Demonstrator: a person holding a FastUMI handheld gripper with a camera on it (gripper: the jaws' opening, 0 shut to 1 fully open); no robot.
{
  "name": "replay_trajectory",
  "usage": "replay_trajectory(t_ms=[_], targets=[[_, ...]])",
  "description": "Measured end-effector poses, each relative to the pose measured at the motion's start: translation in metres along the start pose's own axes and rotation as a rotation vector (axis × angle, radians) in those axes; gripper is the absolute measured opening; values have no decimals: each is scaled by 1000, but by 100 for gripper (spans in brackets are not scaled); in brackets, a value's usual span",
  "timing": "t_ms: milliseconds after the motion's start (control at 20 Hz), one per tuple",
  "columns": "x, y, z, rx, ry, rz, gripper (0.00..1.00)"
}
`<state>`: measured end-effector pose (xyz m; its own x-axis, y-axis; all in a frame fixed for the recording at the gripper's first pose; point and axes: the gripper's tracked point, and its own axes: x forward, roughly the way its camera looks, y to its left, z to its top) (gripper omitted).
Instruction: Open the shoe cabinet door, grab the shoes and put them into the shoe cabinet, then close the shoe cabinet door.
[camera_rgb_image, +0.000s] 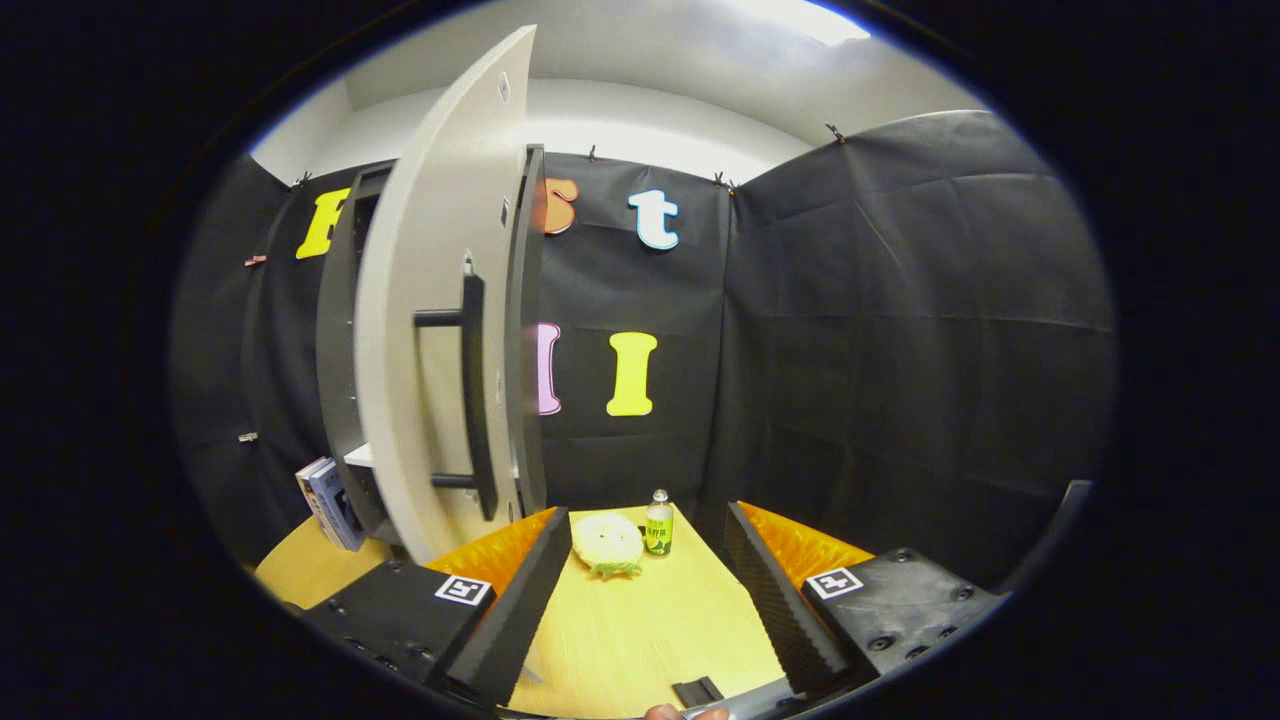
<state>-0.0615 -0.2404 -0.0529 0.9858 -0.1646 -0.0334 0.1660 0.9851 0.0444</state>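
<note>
The shoe cabinet (345, 350) is standing at the table's (640, 640) left edge, its door (430, 330) swinging open with the handle (472, 400) facing out. The gripper (640, 600) is hovering spread wide, gripping nothing. Judging by this, opening looks done; fetching the shoes comes next, possibly the pale fuzzy thing (607, 543) beside the bottle (658, 524), though that is hard to tell.

The shoe cabinet door (440, 330) is showing smooth matt board with a dark handle (472, 395); the table (640, 630) is looking like pale wood.
</note>
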Motion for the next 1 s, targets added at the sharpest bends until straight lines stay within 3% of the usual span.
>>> replay_trajectory(t_ms=[200, 450, 750, 1000], targets=[[30, 15, 11, 110, 11, 57, 98], [28, 27, 17, 111, 21, 90, 97], [14, 43, 17, 82, 15, 22, 98], [-2, 97, 12, 69, 26, 40, 97]])
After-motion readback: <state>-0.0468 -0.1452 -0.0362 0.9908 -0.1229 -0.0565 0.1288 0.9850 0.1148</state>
